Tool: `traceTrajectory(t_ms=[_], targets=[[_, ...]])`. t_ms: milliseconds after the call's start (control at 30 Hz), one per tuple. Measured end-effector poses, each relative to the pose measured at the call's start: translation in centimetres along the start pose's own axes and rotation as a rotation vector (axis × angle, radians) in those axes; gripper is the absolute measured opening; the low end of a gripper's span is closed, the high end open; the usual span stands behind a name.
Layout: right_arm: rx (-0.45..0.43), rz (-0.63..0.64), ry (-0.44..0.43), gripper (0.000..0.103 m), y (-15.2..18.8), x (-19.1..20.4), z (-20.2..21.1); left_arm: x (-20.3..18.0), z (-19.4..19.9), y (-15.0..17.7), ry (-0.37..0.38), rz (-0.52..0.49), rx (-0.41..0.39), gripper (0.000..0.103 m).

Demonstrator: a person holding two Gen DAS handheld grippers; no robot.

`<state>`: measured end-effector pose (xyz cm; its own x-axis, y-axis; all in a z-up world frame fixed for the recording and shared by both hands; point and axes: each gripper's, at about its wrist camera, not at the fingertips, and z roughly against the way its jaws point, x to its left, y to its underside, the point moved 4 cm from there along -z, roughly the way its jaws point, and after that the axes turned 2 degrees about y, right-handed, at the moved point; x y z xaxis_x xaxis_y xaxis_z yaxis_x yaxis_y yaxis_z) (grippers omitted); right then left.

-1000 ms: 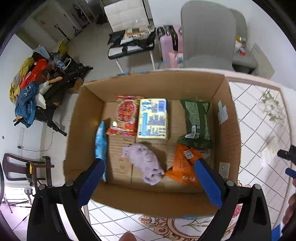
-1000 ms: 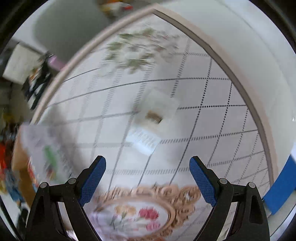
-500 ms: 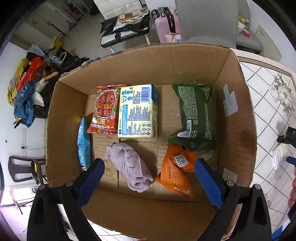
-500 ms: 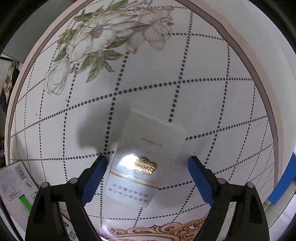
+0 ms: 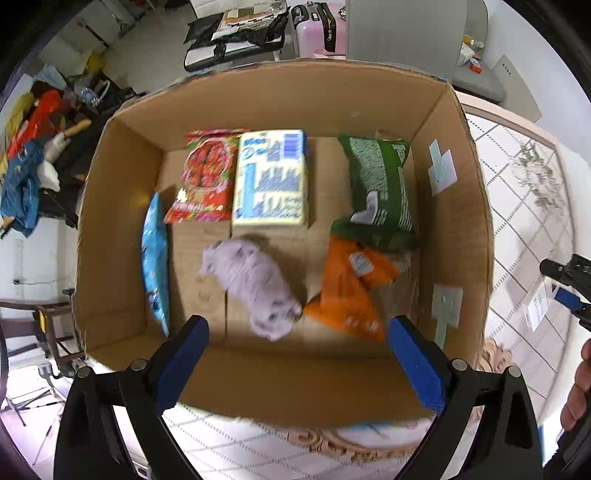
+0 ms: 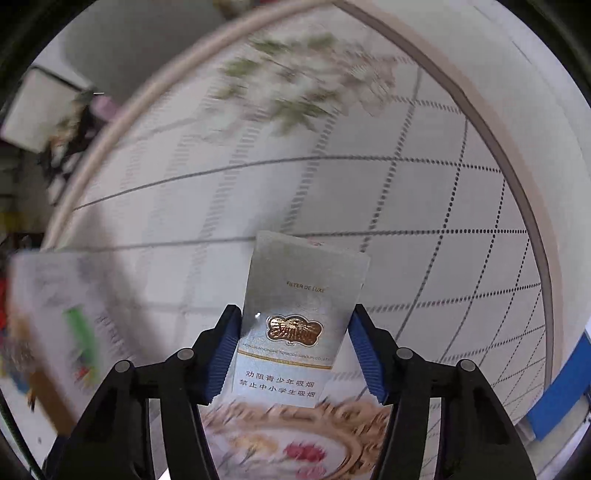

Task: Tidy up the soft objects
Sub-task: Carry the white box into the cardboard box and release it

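Note:
My left gripper [image 5: 297,328] hangs open above an open cardboard box [image 5: 295,99], nothing between its blue pads. In the box lie a purple soft toy [image 5: 255,284], an orange packet [image 5: 351,288], a green bag [image 5: 380,192], a yellow-and-blue pack [image 5: 271,181], a red strawberry packet [image 5: 207,177] and a blue packet [image 5: 155,258] against the left wall. My right gripper [image 6: 295,326] has its jaws closing, and both pads press the sides of a white cigarette pack [image 6: 299,295]. That gripper [image 5: 569,291] also shows at the right edge of the left wrist view.
The box stands on a table with a white tiled, flowered cloth [image 6: 424,206], whose rim curves round the back. A blurred printed carton [image 6: 55,314] sits at the left of the right wrist view. Beyond the box are a grey chair [image 5: 406,33], a pink suitcase [image 5: 317,33] and piled clothes [image 5: 26,158].
The right gripper's jaws have come in from wide apart onto the cigarette pack, which now moves with them. The left gripper has sunk a little toward the box.

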<state>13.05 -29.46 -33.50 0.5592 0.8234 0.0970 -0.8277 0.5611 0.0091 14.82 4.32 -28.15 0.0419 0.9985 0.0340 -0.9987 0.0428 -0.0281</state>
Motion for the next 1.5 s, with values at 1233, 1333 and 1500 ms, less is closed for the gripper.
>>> traceTrajectory(t_ms=[1233, 1333, 1500], targets=[[0.153, 0.666, -0.258, 0.071, 18.8, 35.7, 1.5, 20.4, 1.3, 0.8, 0.057, 0.174, 0.002, 0.099], [0.122, 0.664, -0.232, 0.074, 18.6, 35.3, 1.7, 20.0, 1.5, 0.7, 0.059, 0.156, 0.0, 0.099], [0.067, 0.643, -0.148, 0.086, 17.7, 33.3, 2.7, 18.8, 2.0, 0.6, 0.072, 0.134, -0.011, 0.099]])
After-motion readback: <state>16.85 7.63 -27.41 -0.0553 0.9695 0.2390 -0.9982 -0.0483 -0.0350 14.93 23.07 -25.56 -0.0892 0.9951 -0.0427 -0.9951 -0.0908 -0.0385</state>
